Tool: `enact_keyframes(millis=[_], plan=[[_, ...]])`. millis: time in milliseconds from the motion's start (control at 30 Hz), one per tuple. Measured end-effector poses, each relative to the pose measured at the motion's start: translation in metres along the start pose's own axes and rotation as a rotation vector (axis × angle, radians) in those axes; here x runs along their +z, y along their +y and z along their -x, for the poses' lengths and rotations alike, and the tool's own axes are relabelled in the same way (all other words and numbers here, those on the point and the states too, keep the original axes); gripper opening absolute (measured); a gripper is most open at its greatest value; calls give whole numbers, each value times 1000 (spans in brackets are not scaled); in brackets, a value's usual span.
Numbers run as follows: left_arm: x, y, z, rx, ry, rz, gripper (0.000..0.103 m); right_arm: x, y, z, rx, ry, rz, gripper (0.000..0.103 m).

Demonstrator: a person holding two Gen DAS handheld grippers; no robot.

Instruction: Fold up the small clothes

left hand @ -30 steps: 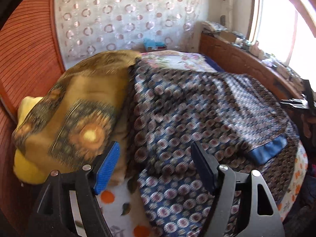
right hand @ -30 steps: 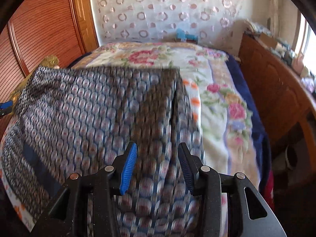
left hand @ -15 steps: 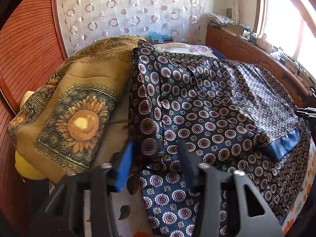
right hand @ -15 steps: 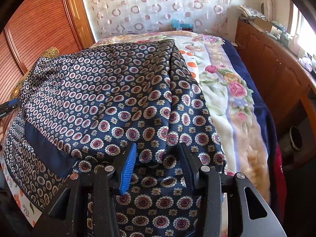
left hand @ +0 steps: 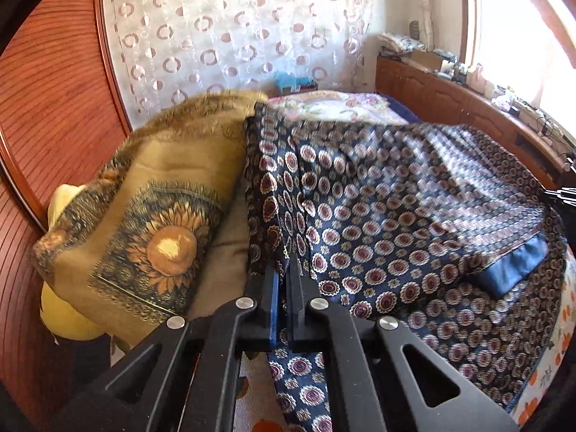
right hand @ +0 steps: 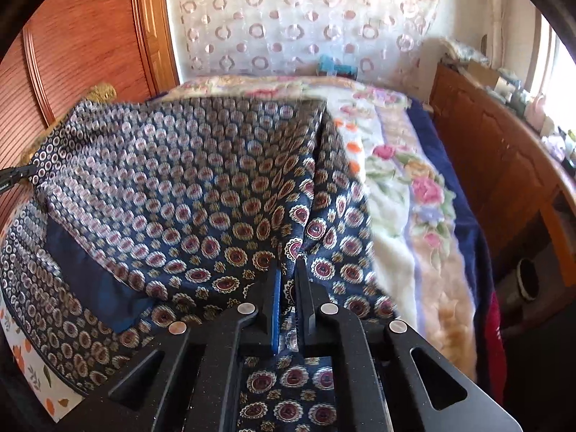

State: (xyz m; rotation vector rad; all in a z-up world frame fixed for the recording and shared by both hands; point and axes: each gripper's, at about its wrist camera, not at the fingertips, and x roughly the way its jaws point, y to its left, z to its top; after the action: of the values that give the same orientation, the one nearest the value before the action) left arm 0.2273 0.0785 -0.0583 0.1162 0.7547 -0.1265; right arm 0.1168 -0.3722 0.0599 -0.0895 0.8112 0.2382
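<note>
The left gripper (left hand: 285,270) has just closed, pinching the near left edge of the navy patterned garment (left hand: 378,223); the right gripper (right hand: 288,273) has likewise clamped its near right edge. The garment spreads away from both across the floral bedspread (right hand: 414,194), beside a sunflower cushion (left hand: 151,230).

One patterned garment (left hand: 378,216); one sunflower cushion (left hand: 144,237); two hand-held grippers (left hand: 282,270).

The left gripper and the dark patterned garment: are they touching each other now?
Touching. In the left wrist view the left gripper has just closed, and its pads pinch a fold of the dark patterned garment.
</note>
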Motion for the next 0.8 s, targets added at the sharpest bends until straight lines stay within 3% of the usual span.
enact_keyframes(millis=[367,533,700,767,800], plan=[[5,4,59,-81,-80,13,3,-1,10,49,-4,-104,21,4],[4,5,61,-81,-88,10,3,-7,14,40,-26,-72,40,4],[-3,0,49,-66,-60,-5,3,-18,16,30,-34,-42,11,28],[-3,-1,44,-63,-46,-8,3,-22,18,29,-15,-44,-1,48],[-4,0,41,-61,-40,-8,3,-23,20,30,-17,-44,-1,51]])
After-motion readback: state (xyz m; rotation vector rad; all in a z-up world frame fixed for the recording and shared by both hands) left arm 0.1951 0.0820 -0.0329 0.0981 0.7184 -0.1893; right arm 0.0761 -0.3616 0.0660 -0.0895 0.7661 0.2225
